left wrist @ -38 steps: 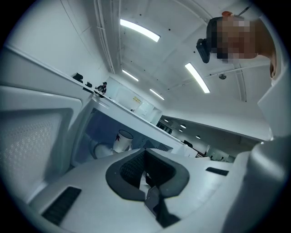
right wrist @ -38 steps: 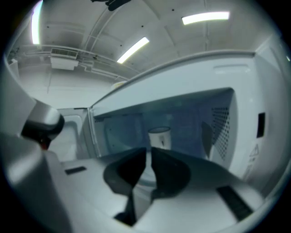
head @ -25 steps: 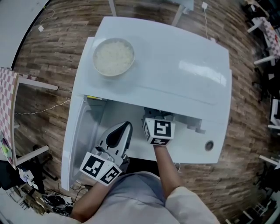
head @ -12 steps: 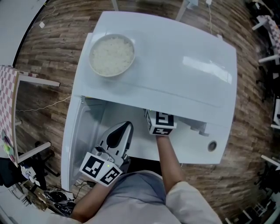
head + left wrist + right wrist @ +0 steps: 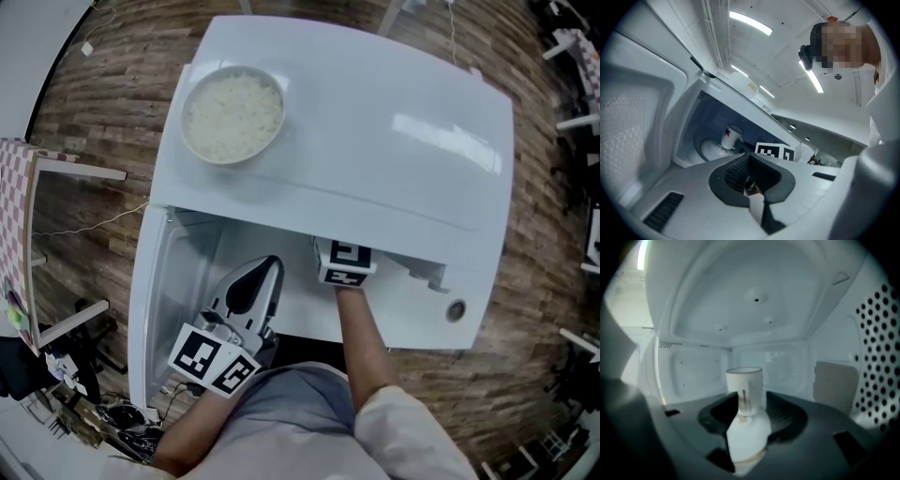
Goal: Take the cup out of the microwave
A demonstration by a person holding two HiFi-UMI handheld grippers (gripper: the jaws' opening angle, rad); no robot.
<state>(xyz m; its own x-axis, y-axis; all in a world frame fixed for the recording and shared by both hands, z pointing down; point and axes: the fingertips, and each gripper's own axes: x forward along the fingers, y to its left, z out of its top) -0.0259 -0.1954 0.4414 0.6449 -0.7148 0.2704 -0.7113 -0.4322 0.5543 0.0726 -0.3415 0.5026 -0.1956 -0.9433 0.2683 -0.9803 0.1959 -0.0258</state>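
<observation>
after spreading its jaws wide just now, pushed the right hand-held gripper (image 5: 752,414) further under the top edge of the microwave (image 5: 375,122), into the cavity. lined the open gap up with the cup (image 5: 744,387), upright on the turntable (image 5: 708,151) deep inside, just ahead of the jaws and not yet pinched. kept the left hand-held gripper (image 5: 272,272) low by the open door (image 5: 150,309), jaws together on nothing. seemed ready to ease forward and close on the cup.
</observation>
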